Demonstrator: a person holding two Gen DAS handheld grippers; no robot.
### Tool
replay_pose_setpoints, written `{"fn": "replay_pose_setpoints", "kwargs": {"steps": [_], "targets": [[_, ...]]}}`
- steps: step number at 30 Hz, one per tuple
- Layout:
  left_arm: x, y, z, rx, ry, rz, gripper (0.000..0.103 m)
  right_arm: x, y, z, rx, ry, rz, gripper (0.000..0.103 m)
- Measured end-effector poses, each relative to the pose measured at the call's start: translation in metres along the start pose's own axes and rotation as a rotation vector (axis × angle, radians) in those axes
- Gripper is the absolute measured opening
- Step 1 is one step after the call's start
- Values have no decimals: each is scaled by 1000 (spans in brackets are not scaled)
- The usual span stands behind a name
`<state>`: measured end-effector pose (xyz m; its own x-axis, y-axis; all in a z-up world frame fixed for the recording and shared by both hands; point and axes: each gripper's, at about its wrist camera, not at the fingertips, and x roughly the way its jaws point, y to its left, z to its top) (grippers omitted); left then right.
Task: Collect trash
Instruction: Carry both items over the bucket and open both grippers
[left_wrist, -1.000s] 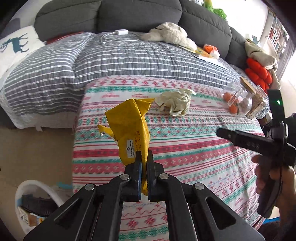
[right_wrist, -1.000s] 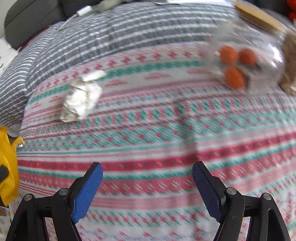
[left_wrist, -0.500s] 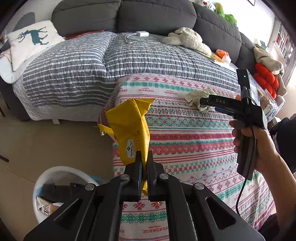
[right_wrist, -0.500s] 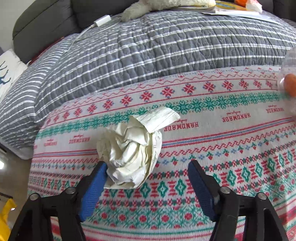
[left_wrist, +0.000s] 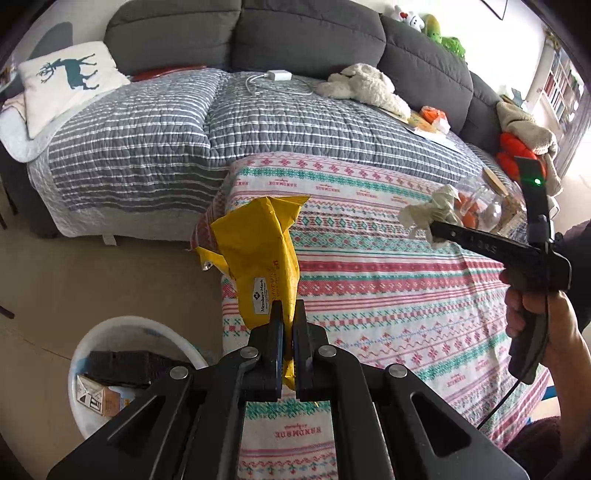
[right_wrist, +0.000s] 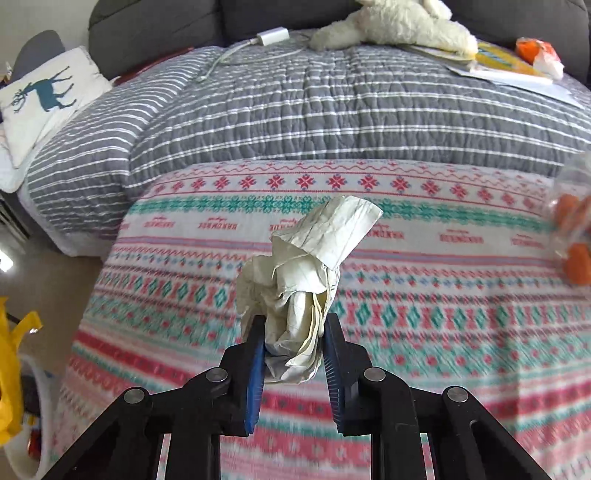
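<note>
Closing on the crumpled paper (right_wrist: 295, 295), the right tongs (right_wrist: 293, 328) have lifted it; left tongs (left_wrist: 286, 321) clamp the yellow wrapper (left_wrist: 262, 251).

The left gripper (left_wrist: 287, 314) points steeply downward, jaws clamped on a yellow wrapper (left_wrist: 260, 254). The right gripper (right_wrist: 294, 332), held in the right hand (left_wrist: 543, 328), is closing its jaws on crumpled paper (right_wrist: 306, 273).

Two grippers (left_wrist: 287, 321) (right_wrist: 294, 345), two trash pieces (left_wrist: 258, 254) (right_wrist: 306, 280).
</note>
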<state>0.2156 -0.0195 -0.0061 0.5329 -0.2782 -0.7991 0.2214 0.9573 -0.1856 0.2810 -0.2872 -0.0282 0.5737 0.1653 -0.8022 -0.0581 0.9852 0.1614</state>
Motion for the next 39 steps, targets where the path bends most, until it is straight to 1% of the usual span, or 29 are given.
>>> {"fn": "replay_pose_setpoints", "kwargs": {"steps": [6, 9, 12, 15, 18, 21, 24, 25, 27, 30, 32, 35, 36, 37, 38, 39], "targets": [[-32, -18, -13, 37, -24, -25, 4, -51, -3, -32, -5, -13, -13, 25], [-50, -23, -24, 73, -36, -20, 4, -71, -2, -50, -3, -7, -13, 25], [-65, -20, -39, 85, -35, -14, 4, -88, 6, -63, -24, -7, -12, 25], [-76, -5, -53, 71, -27, -3, 4, -103, 17, -76, -41, 1, 0, 26], [-84, 18, -67, 39, -28, 12, 4, -113, 29, -91, -66, 10, 15, 26], [-86, 46, -79, -17, -14, 32, 4, -114, 40, -107, -96, 10, 48, 26], [-86, 72, -88, -62, -12, 41, 4, -110, 51, -118, -105, 49, 75, 26], [-84, 79, -90, -72, -10, 41, 4, -109, 57, -120, -113, 52, 98, 26], [-80, 92, -93, -110, -1, 42, 4, -109, 69, -120, -145, 45, 101, 26], [-64, 109, -97, -181, 48, 35, 5, -104, 84, -120, -176, 48, 111, 26], [-53, 116, -98, -201, 85, 44, 7, -100, 90, -122, -186, 57, 120, 26], [-40, 119, -97, -210, 142, 68, 15, -94, 100, -123, -203, 67, 125, 26], [-38, 121, -97, -218, 156, 81, 26, -92, 103, -124, -208, 70, 127, 26], [-38, 122, -97, -228, 160, 90, 45, -90, 105, -125, -212, 73, 127, 26], [-39, 123, -96, -237, 156, 91, 56, -90, 106, -125, -213, 75, 127, 26], [-42, 124, -96, -243, 149, 89, 72, -88, 108, -125, -216, 79, 126, 26]]}}
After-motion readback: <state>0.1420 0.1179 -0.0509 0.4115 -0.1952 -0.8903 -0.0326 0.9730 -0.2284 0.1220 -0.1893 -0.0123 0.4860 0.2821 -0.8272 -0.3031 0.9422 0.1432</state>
